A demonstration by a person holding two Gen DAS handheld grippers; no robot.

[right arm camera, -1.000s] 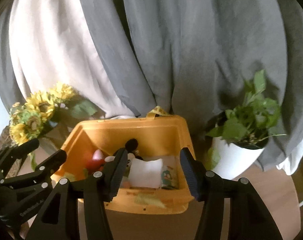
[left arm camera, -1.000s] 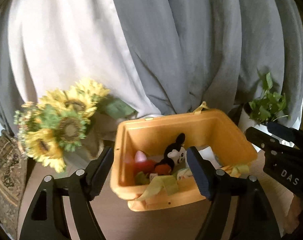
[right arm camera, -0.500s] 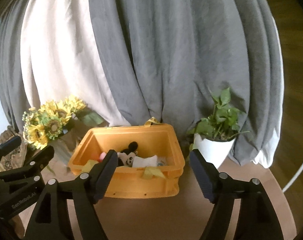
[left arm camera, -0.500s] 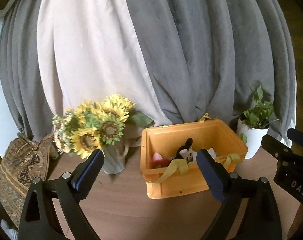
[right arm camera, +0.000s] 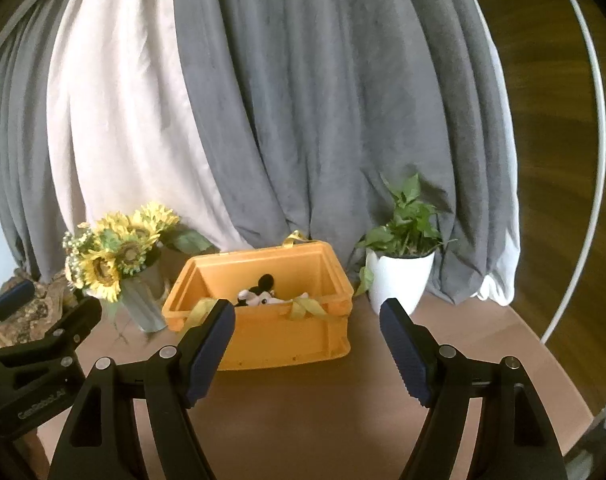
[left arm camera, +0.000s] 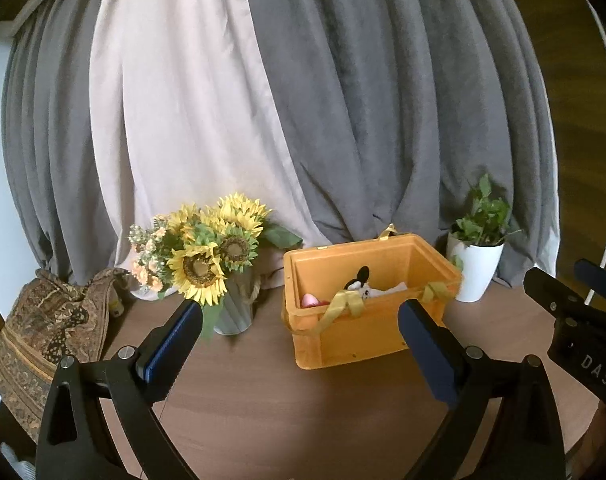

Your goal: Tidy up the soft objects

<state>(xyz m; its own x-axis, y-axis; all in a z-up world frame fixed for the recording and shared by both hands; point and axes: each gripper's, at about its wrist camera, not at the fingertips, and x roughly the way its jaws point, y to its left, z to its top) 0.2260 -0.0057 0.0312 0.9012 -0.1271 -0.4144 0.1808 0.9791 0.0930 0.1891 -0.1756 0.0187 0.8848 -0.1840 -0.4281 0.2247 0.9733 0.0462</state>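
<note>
An orange plastic crate [left arm camera: 367, 332] [right arm camera: 279, 340] stands on the round wooden table. Inside it lie a black-and-white mouse plush [left arm camera: 361, 284] [right arm camera: 259, 294], a pink and red soft toy [left arm camera: 310, 301] and something white [left arm camera: 391, 290]. Yellow-green ribbon [left arm camera: 343, 306] [right arm camera: 303, 306] hangs over its front rim. My left gripper [left arm camera: 301, 344] is open and empty, well in front of the crate. My right gripper [right arm camera: 307, 340] is open and empty, also back from the crate. Each gripper shows at the edge of the other's view.
A vase of sunflowers [left arm camera: 207, 260] [right arm camera: 115, 256] stands left of the crate. A white potted plant [left arm camera: 479, 256] [right arm camera: 403, 264] stands to its right. A patterned brown cloth [left arm camera: 43, 332] lies at the far left. Grey and cream curtains [left arm camera: 303, 100] hang behind the table.
Both grippers have pulled back and up from over the crate, so the crate now looks smaller and farther. Both stay open and empty.
</note>
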